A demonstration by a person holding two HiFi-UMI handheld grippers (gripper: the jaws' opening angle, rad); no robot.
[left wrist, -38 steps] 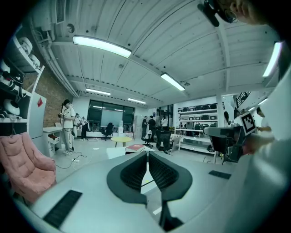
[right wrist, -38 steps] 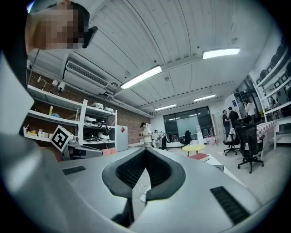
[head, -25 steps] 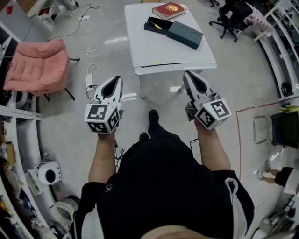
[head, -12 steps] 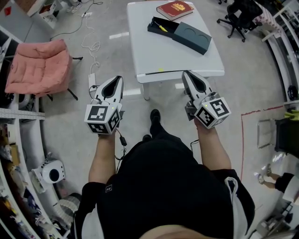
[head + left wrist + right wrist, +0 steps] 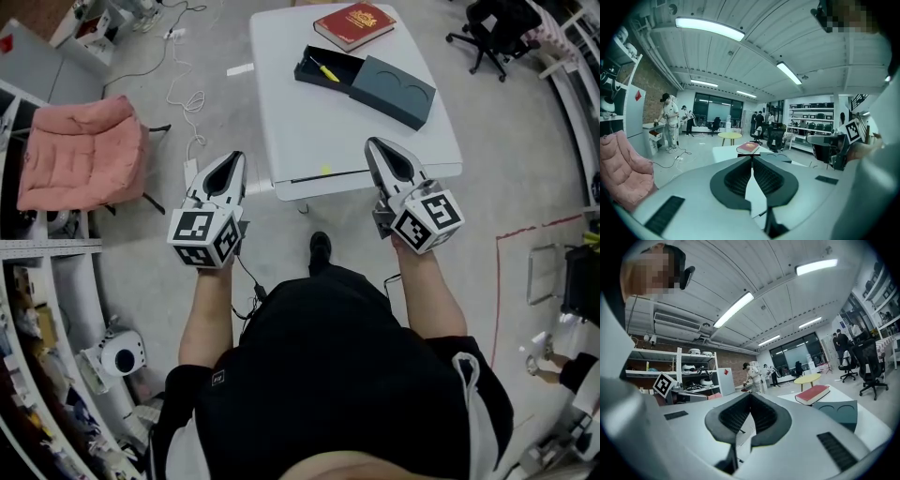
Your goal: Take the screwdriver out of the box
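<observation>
Well, I'm on the approach: left gripper (image 5: 232,161) and right gripper (image 5: 375,146) are both pressed together, empty, at the near edge of the table (image 5: 319,131). The screwdriver (image 5: 325,70) lies in the open box (image 5: 343,69) on the far side. Next, I reckon, reach over and spread one gripper's jaws.

Head view: counter (image 5: 309,131) upper centre. On it, box (image 5: 394,89) toward upper right, screwdriver (image 5: 325,69) in the box's left end; book (image 5: 354,23) above the box, at the top edge. Armchair (image 5: 84,155) on the floor, far left. Left gripper (image 5: 234,157) just left of the counter's lower edge, right gripper (image 5: 375,143) over that edge.
</observation>
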